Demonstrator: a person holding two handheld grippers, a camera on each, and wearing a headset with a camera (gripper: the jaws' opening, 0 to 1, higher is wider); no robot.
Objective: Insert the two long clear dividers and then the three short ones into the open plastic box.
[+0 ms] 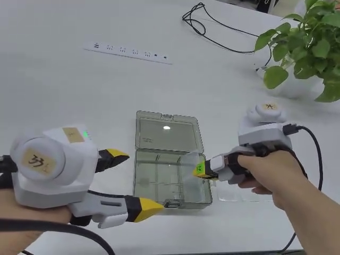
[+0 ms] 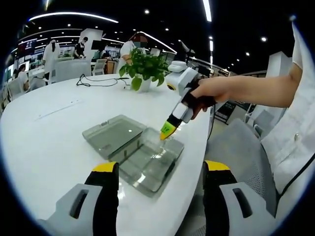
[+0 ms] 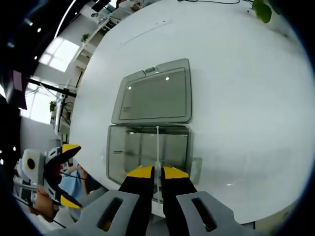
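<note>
Jaws of the right gripper (image 3: 156, 173) are closed on a clear divider (image 3: 157, 142), held on edge over the middle of the open plastic box (image 3: 112, 157). Its long axis runs straight ahead of the jaws, pointing from the near wall toward the hinged lid (image 3: 155, 93), which lies flat on the white table (image 3: 236, 123). Left gripper (image 2: 161, 166) jaws stand wide apart, empty, near the box.

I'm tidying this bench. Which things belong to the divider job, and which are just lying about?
Job: open plastic box; clear divider held in the right tongs; left tongs, open.
Lying about: power strip; black cable; potted plant.
</note>
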